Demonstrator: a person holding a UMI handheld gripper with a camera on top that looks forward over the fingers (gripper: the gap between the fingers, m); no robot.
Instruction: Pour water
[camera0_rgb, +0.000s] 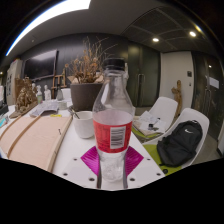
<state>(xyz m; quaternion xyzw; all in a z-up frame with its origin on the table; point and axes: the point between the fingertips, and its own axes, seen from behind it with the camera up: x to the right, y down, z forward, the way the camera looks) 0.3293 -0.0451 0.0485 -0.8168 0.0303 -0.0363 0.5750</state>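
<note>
A clear plastic water bottle (112, 110) with a red label and a black cap stands upright between my fingers. My gripper (112, 162) is shut on the bottle's lower part, and the magenta pads (92, 158) press it from both sides. The part of the bottle below the label looks clear. A white cup (85, 124) stands on the white table (75, 155) just left of the bottle and a little beyond it. I cannot tell whether the bottle's base rests on the table or hangs just above it.
A dark pot with dry branches (87, 92) stands behind the cup. A wooden board (38, 142) lies at the left. To the right are a black bag with a white logo (180, 143), a white chair (196, 124) and papers (150, 128).
</note>
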